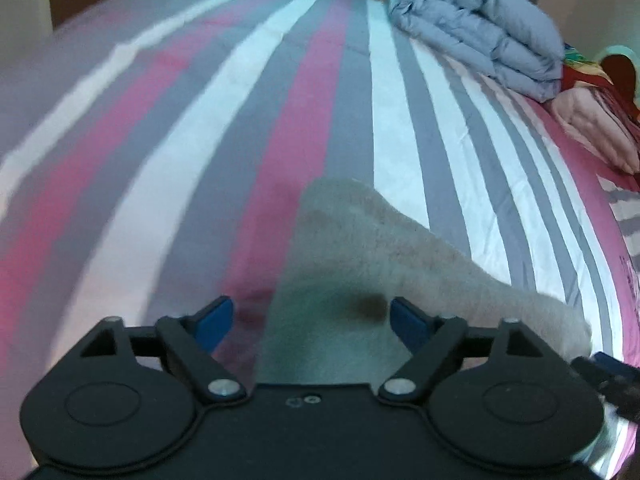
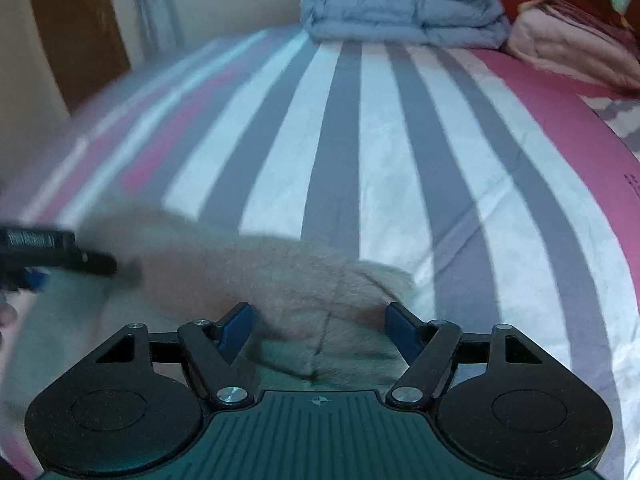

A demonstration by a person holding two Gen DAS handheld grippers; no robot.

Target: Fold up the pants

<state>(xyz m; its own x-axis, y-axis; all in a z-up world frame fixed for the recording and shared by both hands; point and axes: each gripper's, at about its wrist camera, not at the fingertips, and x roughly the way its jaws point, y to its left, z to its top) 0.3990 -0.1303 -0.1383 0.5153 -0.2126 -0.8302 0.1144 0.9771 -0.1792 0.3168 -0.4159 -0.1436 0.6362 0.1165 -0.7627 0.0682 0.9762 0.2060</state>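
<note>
While the fuzzy beige pants [image 1: 360,264] lie on the striped bedsheet [image 1: 240,128] right in front of both tools, neither tool has a grip on them. The left gripper [image 1: 310,316] has its blue fingers [image 1: 216,320] spread apart, with the cloth lying between and beneath them. The right gripper [image 2: 320,328] is likewise spread wide over the fabric, nothing pinched.

From the left camera the pants look like a tapering flap with a rounded far end and a straight edge along one side, so at least one fold seems to be in place already. A dark spot on the cloth is too blurred to identify. From the right camera the cloth looks bunched, with a seam or crease running between the blue fingers, and motion blur hides its exact outline. The task seems to be somewhere in the middle: a further fold and some smoothing probably remain.

A folded grey-blue quilt [image 2: 400,4] and a pink blanket [image 2: 572,40] sit at the far end of the bed, well apart from the pants.
</note>
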